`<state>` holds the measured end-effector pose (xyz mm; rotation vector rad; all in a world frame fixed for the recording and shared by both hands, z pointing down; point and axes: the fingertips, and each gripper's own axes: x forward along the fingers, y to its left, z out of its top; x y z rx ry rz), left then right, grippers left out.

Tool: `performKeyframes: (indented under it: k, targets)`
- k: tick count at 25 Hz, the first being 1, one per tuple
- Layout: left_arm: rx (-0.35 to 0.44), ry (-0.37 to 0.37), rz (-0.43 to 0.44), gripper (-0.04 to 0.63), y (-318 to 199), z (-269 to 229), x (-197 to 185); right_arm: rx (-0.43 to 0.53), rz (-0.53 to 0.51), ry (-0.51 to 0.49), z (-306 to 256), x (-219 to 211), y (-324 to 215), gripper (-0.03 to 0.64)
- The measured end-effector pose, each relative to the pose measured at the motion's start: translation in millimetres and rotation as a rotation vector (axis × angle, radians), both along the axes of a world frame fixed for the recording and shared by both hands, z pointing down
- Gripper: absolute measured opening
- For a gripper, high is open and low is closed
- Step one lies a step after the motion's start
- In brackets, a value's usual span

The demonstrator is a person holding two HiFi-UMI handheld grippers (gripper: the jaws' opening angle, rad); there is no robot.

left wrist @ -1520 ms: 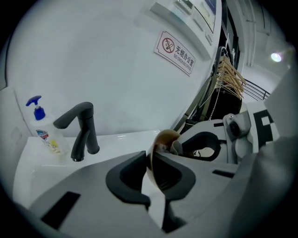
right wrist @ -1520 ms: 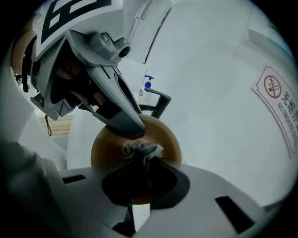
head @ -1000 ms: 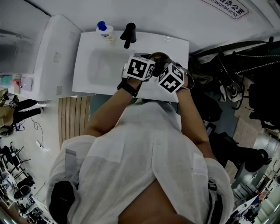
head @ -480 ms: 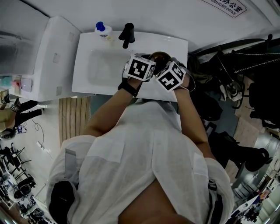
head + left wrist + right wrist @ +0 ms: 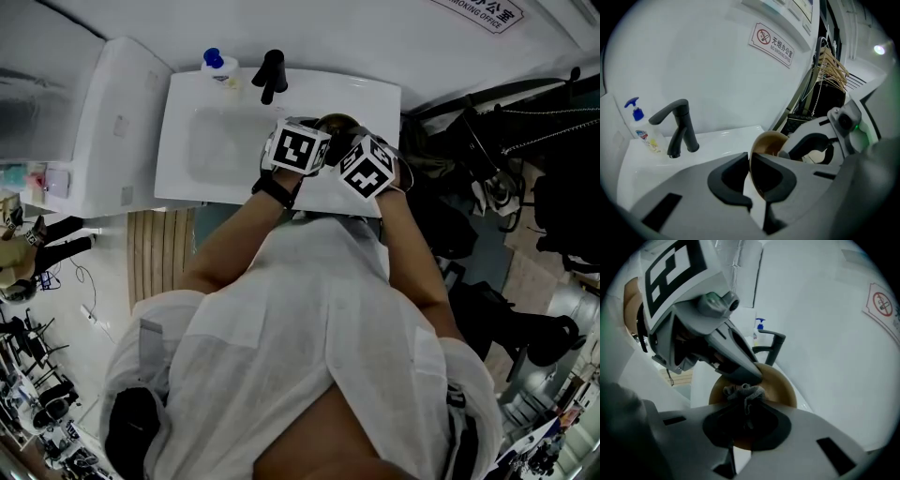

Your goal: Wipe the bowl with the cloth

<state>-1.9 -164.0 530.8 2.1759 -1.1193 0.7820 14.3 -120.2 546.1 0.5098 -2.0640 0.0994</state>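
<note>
A brown bowl [image 5: 337,121] is held tilted over the right end of the white sink counter [image 5: 370,94]. My left gripper [image 5: 319,131] is shut on the bowl's rim; in the left gripper view the thin rim of the bowl [image 5: 769,143] runs between the closed jaws of the left gripper [image 5: 750,165]. My right gripper [image 5: 352,141] is shut on a bunched grey cloth [image 5: 743,392], which is pressed against the inside of the bowl [image 5: 780,383]. The right gripper [image 5: 742,412] sits just under the left gripper [image 5: 740,371].
A black faucet [image 5: 273,73] and a soap bottle [image 5: 221,63] with a blue pump stand at the back of the sink basin [image 5: 216,141]. A white appliance [image 5: 112,122] is at the left. Dark bags and cables [image 5: 506,169] crowd the right. A wall sign [image 5: 774,40] hangs behind.
The right gripper has shifted slightly toward the person over the bowl. The left gripper and the bowl have stayed where they were.
</note>
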Motion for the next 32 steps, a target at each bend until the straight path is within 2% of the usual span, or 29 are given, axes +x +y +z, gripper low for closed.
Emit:
performKeyframes:
  k: [3, 6, 10, 14, 17, 22, 24, 26, 28, 32]
  targets:
    - [-0.011, 0.002, -0.029, 0.026, -1.2, 5.8, -8.3, -0.054, -0.049, 0.015, 8.5, -1.4, 14.1, 0.040]
    - [-0.029, 0.003, -0.048, 0.023, 0.7, 13.0, -15.9, -0.078, -0.040, -0.003, 8.5, 1.9, 15.3, 0.039]
    - [-0.050, 0.004, -0.077, 0.020, 4.4, 23.1, -21.7, -0.063, -0.035, -0.003, 3.7, 7.9, 13.2, 0.040]
    - [-0.062, -0.004, -0.110, 0.021, 5.5, 31.1, -27.5, -0.048, 0.013, -0.074, -8.5, 15.2, 11.2, 0.038]
    - [-0.069, -0.008, -0.137, 0.021, 4.8, 36.2, -32.8, -0.035, 0.110, -0.224, -19.0, 25.0, 0.0, 0.040]
    - [-0.076, -0.013, -0.169, 0.021, 0.0, 43.0, -38.4, -0.050, 0.363, -0.665, -50.0, 48.7, -24.5, 0.040]
    - [-0.091, -0.011, -0.179, 0.021, -0.6, 47.8, -39.2, -0.043, 0.432, -0.795, -57.5, 58.5, -29.6, 0.040]
    - [-0.109, 0.001, -0.194, 0.021, -1.7, 52.7, -39.4, -0.018, 0.473, -0.858, -60.4, 66.6, -31.4, 0.040]
    - [-0.128, 0.029, -0.222, 0.021, -6.2, 56.6, -38.7, 0.002, 0.500, -0.878, -60.4, 72.7, -31.9, 0.040]
    - [-0.180, 0.134, -0.320, 0.021, -23.2, 65.7, -35.8, 0.026, 0.522, -0.885, -60.6, 78.1, -34.2, 0.040]
